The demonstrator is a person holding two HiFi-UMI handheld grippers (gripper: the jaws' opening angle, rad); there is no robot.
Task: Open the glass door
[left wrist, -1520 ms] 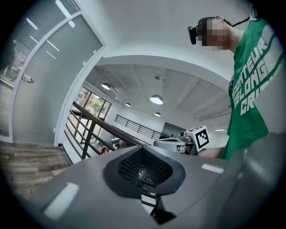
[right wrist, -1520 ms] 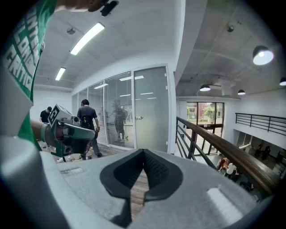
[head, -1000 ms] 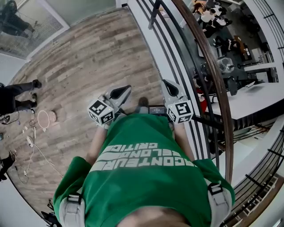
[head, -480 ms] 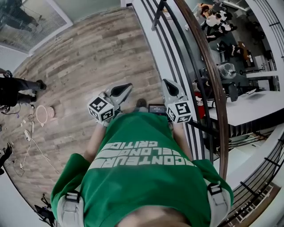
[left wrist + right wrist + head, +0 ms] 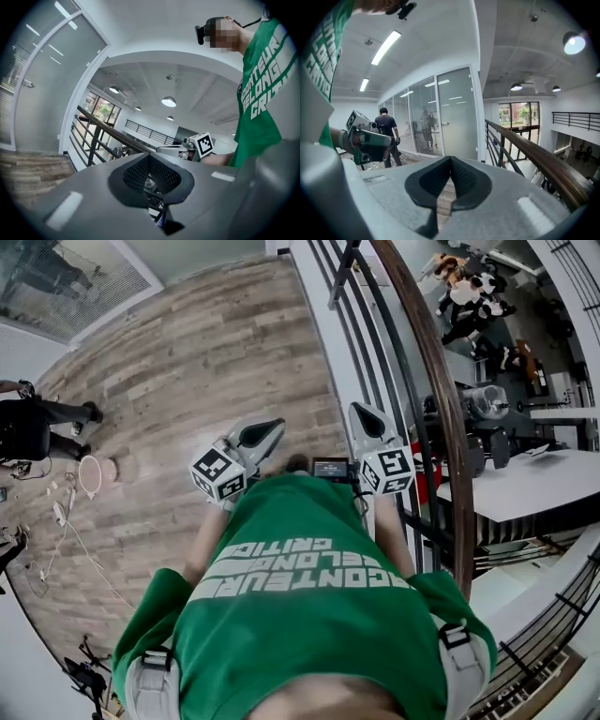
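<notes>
- Both claws are up at chest height in front of the green shirt (image 5: 300, 587), side by side and apart, over the wood floor (image 5: 178, 371).
- Left claw (image 5: 149, 157): jaws pressed together, tips meeting, nothing between them. It holds nothing.
- Right claw (image 5: 450, 160): the same, jaws closed on each other and empty.
- The glass door (image 5: 457, 115) stands at the far edge of the floor, well apart from both claws. It is shut, a frosted pane in a pale frame.
- Its handle (image 5: 445, 124) sits on the door's left edge at about mid height. Neither claw touches it.
- To the door's left, glass wall panels (image 5: 415, 119) run along the same edge of the floor.
- A person in black (image 5: 386, 129) stands in front of those panels, back to us.
- The railing (image 5: 534, 152), wood rail on dark bars, lines the floor's right edge, starting just beside the door. The right claw is the nearer of the two to it.
- Down at the floor's left edge we see loose cables (image 5: 66, 531) and a white ring (image 5: 91, 474).
</notes>
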